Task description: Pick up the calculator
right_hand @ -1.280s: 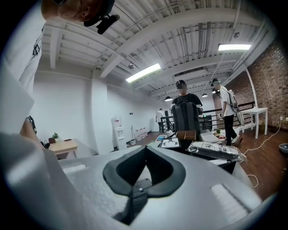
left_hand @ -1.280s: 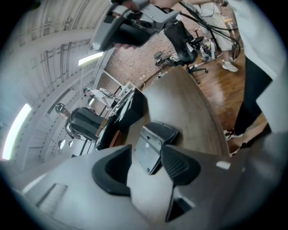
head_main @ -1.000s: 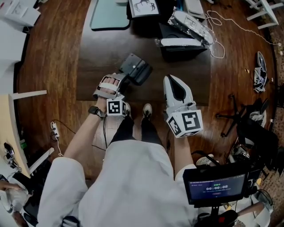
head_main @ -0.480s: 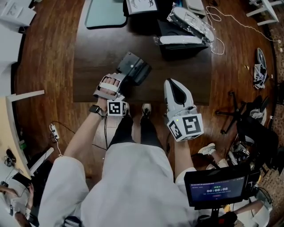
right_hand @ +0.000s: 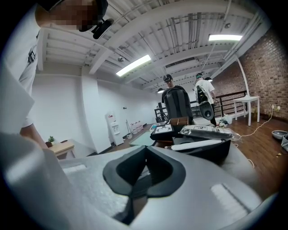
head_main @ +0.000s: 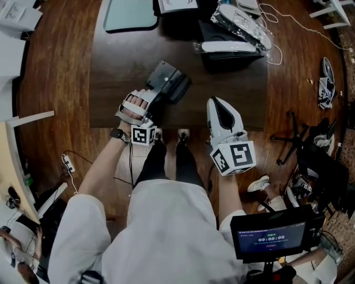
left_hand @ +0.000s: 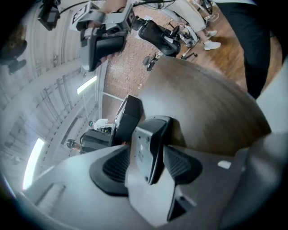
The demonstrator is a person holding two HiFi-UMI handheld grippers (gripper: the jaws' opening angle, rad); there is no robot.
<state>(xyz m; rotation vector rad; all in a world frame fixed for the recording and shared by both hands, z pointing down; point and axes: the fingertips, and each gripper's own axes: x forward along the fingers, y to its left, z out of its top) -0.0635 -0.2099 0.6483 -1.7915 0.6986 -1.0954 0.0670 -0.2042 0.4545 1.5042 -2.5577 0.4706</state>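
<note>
My left tongs are clamped on the dark grey, flat rectangular plastic calculator. In the left gripper view it stands on edge between the two ribbed black pads, with both pads pressed against it and its lighter grey back turned toward the left pad. From above, the calculator sticks out of the jaws toward one o'clock, over the near part of the dark brown wooden table. I cannot tell whether it is clear of the tabletop.

My right tongs sit at about three o'clock from the calculator, near the table's front edge. Their jaws are pressed together with nothing between them. Up at twelve to one o'clock on the table there is an open black box, and at eleven o'clock a pale teal mat.
</note>
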